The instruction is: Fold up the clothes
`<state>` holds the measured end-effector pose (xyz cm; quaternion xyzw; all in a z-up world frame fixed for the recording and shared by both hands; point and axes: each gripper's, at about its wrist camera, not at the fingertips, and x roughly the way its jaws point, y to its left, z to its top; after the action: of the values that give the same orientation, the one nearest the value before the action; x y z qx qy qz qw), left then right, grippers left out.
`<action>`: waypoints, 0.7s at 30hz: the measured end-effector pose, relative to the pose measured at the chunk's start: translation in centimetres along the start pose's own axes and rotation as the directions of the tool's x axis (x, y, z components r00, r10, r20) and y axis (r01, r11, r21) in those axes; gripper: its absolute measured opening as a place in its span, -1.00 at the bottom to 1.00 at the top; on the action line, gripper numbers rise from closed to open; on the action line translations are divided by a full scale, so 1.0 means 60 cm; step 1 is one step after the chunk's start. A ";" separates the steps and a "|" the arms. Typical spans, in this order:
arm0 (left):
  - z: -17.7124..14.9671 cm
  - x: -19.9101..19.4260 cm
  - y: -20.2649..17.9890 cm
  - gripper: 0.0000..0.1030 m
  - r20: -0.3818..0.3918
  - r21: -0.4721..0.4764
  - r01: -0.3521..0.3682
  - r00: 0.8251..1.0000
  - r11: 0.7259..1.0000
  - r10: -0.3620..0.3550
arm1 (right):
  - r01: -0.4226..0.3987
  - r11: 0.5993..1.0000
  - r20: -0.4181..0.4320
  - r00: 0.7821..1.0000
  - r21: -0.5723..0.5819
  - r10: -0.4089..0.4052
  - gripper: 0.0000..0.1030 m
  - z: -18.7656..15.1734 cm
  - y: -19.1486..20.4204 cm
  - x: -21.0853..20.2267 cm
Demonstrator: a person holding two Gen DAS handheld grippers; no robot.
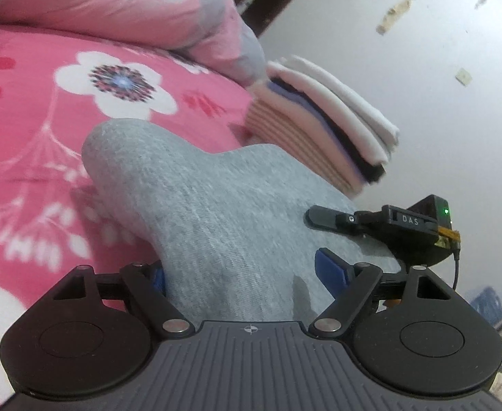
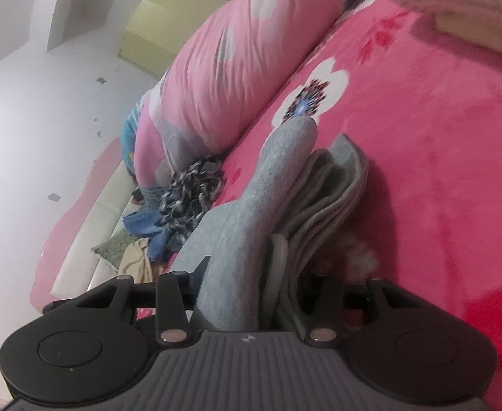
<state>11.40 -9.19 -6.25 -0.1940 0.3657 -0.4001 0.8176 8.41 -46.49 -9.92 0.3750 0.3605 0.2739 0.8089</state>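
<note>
Far left of the left wrist view is just pink flowered bed [image 1: 45, 137]. The gray garment [image 1: 216, 205] fills the middle, its long axis running from the lower centre up toward the upper left. The left hand-held gripper [image 1: 240, 277] stands wide, cloth bunched between the blue pads, which look like they're pinching it. Lower right, the right hand-held gripper [image 1: 323, 219] sits at the other edge, and a folded stack [image 1: 319, 120] is upper right. In the right wrist view the right hand-held gripper [image 2: 254, 287] is about half closed on the garment's [image 2: 251, 205] stacked layers. So each hand has one end; neither looks nearer.
</note>
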 end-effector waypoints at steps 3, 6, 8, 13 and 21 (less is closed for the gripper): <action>-0.007 0.018 -0.015 0.58 -0.020 0.007 0.036 0.999 0.999 -0.036 | 0.024 1.000 0.023 0.999 -0.006 -0.024 -0.08 -0.004 -0.013 -0.029; 0.000 0.042 -0.028 0.58 -0.041 0.020 0.068 0.997 0.998 -0.067 | 0.038 0.999 0.049 0.998 -0.008 -0.037 -0.09 0.003 -0.025 -0.054; 0.012 0.060 -0.039 0.58 -0.048 0.025 0.087 0.995 0.996 -0.086 | 0.045 0.999 0.067 0.997 -0.012 -0.044 -0.09 0.016 -0.031 -0.069; 0.044 0.109 -0.072 0.58 -0.050 0.036 0.147 0.988 0.989 -0.145 | 0.084 0.994 0.122 0.990 -0.063 -0.076 -0.09 0.059 -0.029 -0.115; 0.056 0.155 -0.105 0.58 -0.045 0.070 0.242 0.970 0.968 -0.239 | 0.144 0.973 0.195 0.975 -0.183 -0.107 -0.09 0.094 -0.008 -0.187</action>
<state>14.53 -20.32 -4.32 -0.1986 0.3390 -0.5134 0.7630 6.30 -57.06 -3.48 0.2937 0.2785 0.2204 0.8875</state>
